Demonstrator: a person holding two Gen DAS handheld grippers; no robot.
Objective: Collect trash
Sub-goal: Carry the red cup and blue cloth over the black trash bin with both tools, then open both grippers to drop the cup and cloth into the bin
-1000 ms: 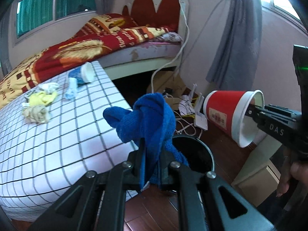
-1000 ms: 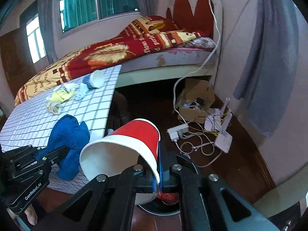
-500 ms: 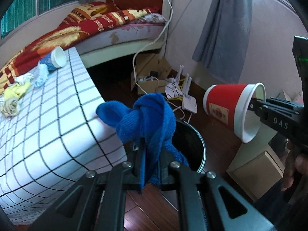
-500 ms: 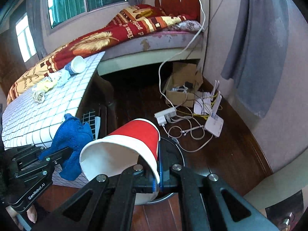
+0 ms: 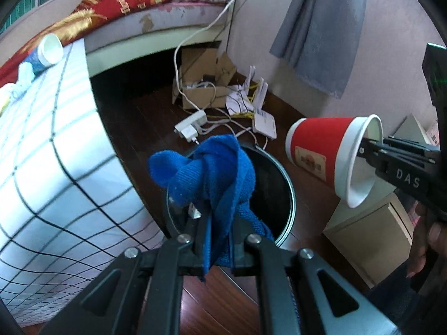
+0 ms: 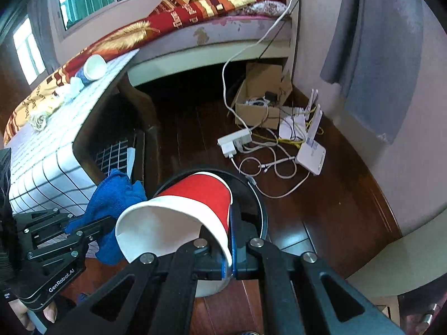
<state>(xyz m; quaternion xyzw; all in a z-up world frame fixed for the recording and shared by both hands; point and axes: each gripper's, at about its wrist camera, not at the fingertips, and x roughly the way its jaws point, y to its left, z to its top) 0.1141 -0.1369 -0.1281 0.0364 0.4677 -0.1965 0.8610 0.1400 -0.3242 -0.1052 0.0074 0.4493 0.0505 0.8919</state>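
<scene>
Bin (image 5: 289, 195), black and round, stands on the dark wood floor (image 6: 329, 209) under both grippers, but most of its mouth is blocked: in the left wrist view the blue cloth (image 5: 215, 173) covers its near side, and in the right wrist view the red paper cup (image 6: 195, 198) hides all but an arc of rim, so what lies inside cannot be made out. The left gripper (image 5: 216, 231) has its fingers clamped on the cloth, which bunches up above them and hangs over the bin's opening. The right gripper (image 6: 227, 254) has its fingers pinched on the cup's wall at the white rim, one inside and one outside; the cup lies on its side in the air above the bin, mouth toward the camera. Only fingertips of each hand show at the frame edges. On the checked surface (image 6: 56, 156) beside the bin, a blue-and-white cup (image 6: 93, 68) lies tipped near crumpled scraps (image 6: 39, 118) too small to identify. Beyond, a cardboard box (image 6: 259, 95), a power strip (image 6: 234, 141) and a white router (image 6: 311, 153) sit among tangled cables by the bed (image 6: 209, 16).
</scene>
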